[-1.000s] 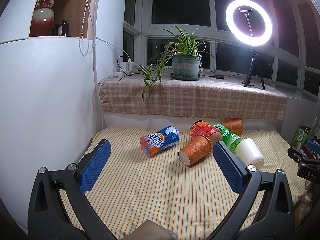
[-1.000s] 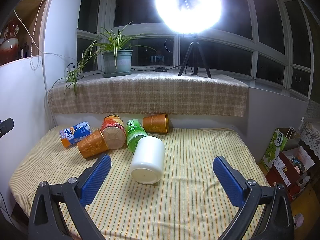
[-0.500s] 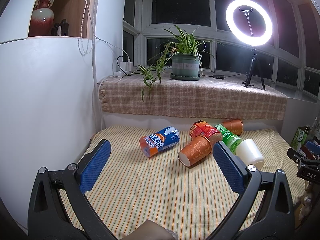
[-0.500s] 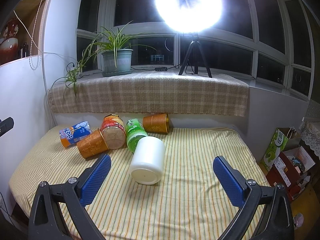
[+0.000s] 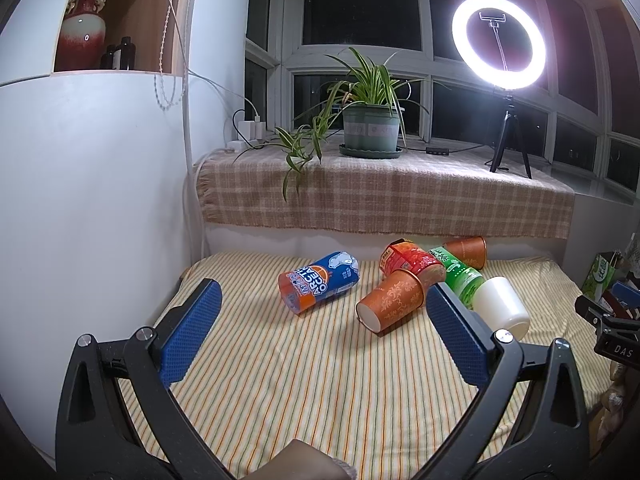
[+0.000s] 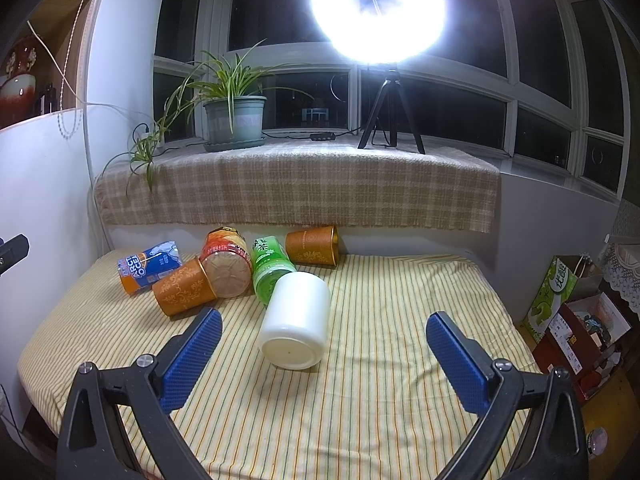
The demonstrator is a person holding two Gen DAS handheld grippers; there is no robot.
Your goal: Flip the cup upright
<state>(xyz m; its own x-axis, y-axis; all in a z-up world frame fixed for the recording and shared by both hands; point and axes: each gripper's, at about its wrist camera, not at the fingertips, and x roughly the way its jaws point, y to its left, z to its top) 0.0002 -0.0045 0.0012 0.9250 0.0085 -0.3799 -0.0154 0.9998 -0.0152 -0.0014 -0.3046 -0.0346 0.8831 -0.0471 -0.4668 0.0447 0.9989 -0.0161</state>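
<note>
A white cup (image 6: 296, 322) lies on its side on the striped cloth, its base toward my right gripper (image 6: 324, 354), which is open and empty just in front of it. The cup also shows in the left wrist view (image 5: 500, 308). An orange patterned cup (image 5: 390, 300) lies on its side, also seen in the right wrist view (image 6: 184, 286). A second orange cup (image 6: 314, 245) lies by the back wall. My left gripper (image 5: 320, 338) is open and empty, held short of the cups.
A blue and orange can (image 5: 320, 282), a red jar (image 6: 226, 266) and a green bottle (image 6: 270, 270) lie among the cups. A white wall (image 5: 80, 200) stands at the left. A plaid-covered sill holds a plant (image 6: 234, 120) and a ring light (image 5: 498, 42). Boxes (image 6: 572, 312) sit at the right.
</note>
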